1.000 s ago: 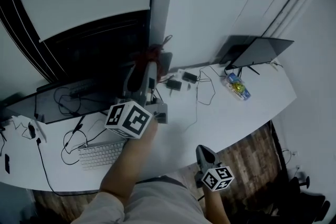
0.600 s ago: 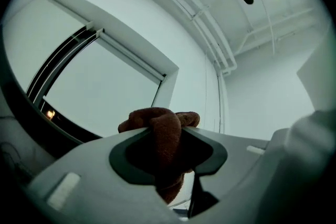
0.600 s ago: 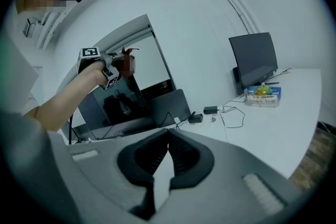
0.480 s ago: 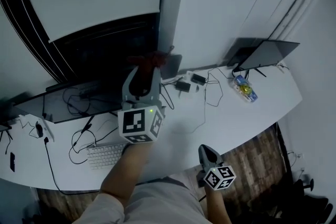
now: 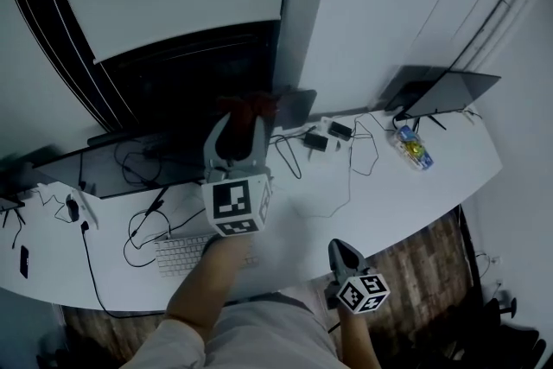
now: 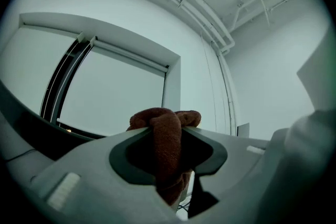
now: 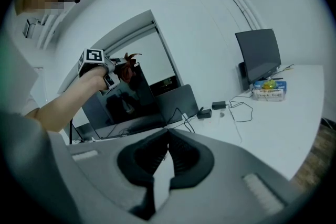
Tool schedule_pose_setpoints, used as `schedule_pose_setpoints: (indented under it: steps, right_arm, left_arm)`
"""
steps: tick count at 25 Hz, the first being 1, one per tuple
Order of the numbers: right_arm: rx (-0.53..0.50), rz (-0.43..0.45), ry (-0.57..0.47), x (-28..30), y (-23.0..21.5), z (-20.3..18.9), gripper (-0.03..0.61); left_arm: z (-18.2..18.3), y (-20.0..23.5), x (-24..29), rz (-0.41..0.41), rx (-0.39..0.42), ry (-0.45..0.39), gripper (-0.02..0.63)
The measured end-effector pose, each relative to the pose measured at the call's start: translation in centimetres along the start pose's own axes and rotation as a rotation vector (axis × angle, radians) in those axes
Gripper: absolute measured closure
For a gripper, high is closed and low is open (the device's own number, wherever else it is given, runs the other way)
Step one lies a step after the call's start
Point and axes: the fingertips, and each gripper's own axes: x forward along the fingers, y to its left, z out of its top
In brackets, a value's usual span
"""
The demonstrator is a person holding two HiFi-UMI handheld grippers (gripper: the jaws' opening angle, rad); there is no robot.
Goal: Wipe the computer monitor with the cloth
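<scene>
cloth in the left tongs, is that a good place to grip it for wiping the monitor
Probably yes. The left tongs are shut on the cloth at its bunched middle, so a soft wad stands past the tips. Come at the monitor front-on, so the wad, not the jaws, meets the screen.

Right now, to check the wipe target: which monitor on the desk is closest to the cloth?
The large dark monitor directly behind the left gripper, which grips the red-brown cloth. The smaller monitor stands far off at the desk's right end.
</scene>
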Motion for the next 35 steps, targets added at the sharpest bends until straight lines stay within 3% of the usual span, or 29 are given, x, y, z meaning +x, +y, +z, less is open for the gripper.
schedule_pose_setpoints:
  steps: [12,35]
  right_arm:
    - [-0.038,0.054,0.035,2.8,6.2,-1.1,0.575]
    - [-0.152,0.198,0.112,8.4,21.3,-4.3,0.576]
  left_arm:
    - [0.9,7.0,-3.2,0.052,-0.011,0.0,0.465]
    - [3.4,25.0,-13.0,0.222,0.009,-0.019,0.464]
